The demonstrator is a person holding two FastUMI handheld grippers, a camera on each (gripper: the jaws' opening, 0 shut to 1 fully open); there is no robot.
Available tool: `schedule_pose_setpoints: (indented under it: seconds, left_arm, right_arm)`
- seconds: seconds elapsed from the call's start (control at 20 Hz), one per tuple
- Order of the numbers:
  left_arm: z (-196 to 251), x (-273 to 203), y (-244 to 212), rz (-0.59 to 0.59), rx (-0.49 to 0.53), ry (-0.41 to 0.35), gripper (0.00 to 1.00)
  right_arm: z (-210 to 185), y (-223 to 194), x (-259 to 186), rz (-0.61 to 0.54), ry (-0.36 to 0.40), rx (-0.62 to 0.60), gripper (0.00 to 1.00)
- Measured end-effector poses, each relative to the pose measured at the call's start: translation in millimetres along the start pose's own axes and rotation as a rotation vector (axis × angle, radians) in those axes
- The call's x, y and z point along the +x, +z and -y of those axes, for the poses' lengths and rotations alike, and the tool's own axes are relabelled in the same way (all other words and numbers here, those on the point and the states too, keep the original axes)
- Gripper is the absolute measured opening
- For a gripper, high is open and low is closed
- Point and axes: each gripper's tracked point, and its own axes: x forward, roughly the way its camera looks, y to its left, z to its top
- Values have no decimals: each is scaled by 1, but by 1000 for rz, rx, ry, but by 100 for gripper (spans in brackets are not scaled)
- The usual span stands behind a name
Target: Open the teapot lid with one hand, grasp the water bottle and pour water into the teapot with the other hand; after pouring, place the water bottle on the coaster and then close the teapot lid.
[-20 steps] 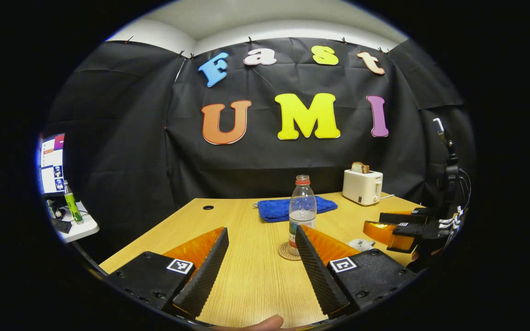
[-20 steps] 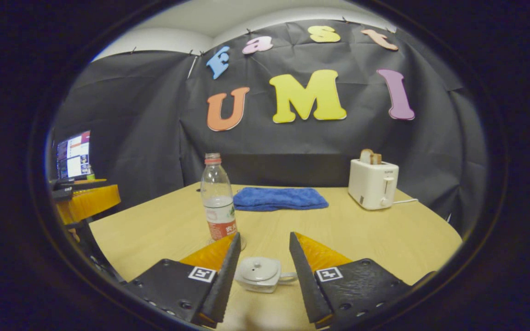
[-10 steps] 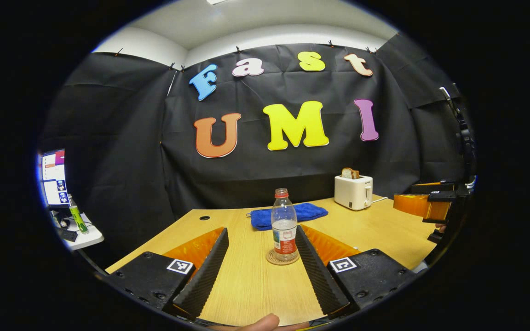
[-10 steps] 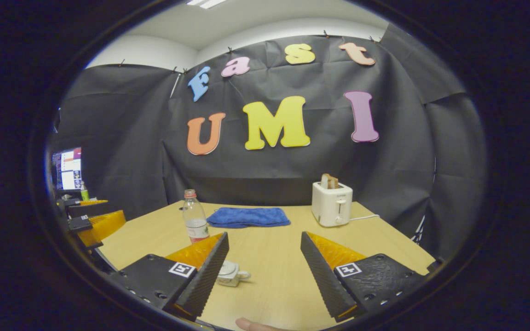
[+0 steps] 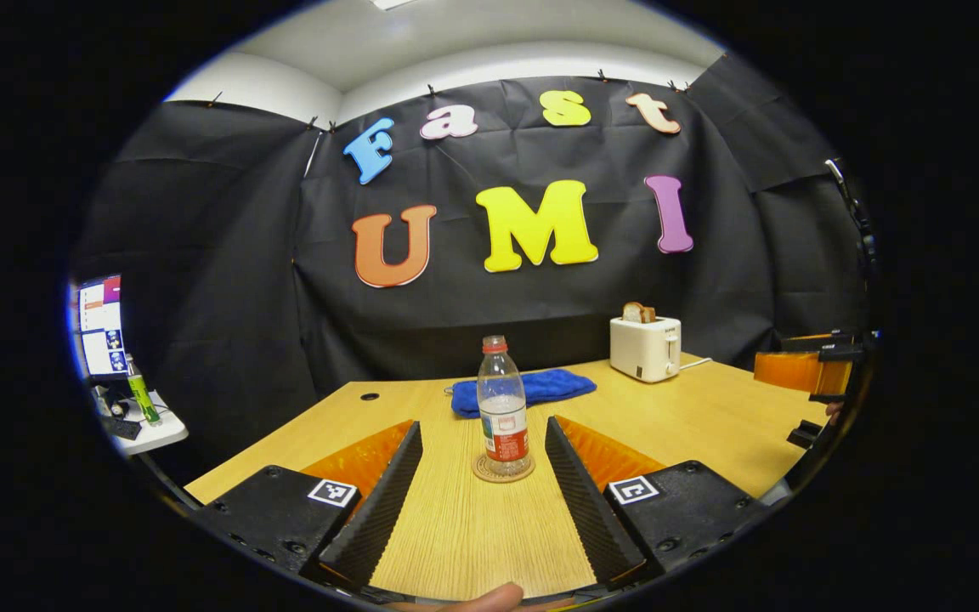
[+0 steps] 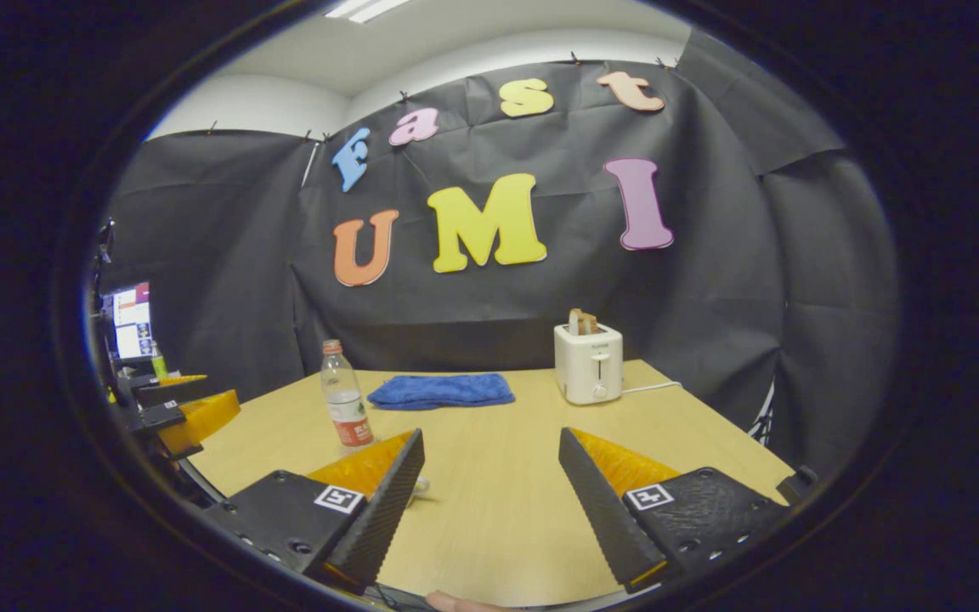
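Nearest in the left gripper view, the left gripper [image 5: 479, 484] hangs low over the pale wooden table [image 5: 472, 544] with its two fingers spread wide and nothing between them, a fingertip of the holding hand [image 5: 489, 597] peeking in at the bottom edge. Just beyond the fingertips, framed in the gap, the clear plastic water bottle with a red cap and red-and-white label [image 5: 502, 406] stands upright on the round cork coaster [image 5: 502, 469], some water in it, untouched by either finger. Off to the right side of that view the other gripper [image 5: 804, 370] hovers above the table edge. Over in the right gripper view, the right gripper [image 6: 489, 489] has its fingers parted wide too, gripping nothing, with bare tabletop between them. A small pale piece of the white teapot [image 6: 418, 487] shows just past the left-hand finger, most of it hidden, so the lid's position cannot be told. Farther back and to the left stands the bottle [image 6: 343, 406], then the folded blue towel [image 6: 441, 390] lying flat, and beside it the white toaster [image 6: 589, 363] with slices of toast [image 6: 583, 321] standing in its slots. Far left, a lit monitor [image 6: 132, 320] sits outside the booth.
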Motion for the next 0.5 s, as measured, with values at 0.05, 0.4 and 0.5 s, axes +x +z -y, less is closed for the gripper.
schedule_pose_setpoints:
  seconds: [0.05, 0.4, 0.5]
  left_arm:
    - [-2, 0, 0, -6, 1, 10, 92]
    - [-6, -1, 4, 7, -22, -2, 92]
    - [-8, -1, 6, 16, -27, 0, 92]
  right_arm:
    - [-4, -2, 1, -1, 11, 6, 93]
    - [-17, 2, -10, 26, 36, -27, 96]
    - [-19, 5, -13, 41, 37, -38, 96]
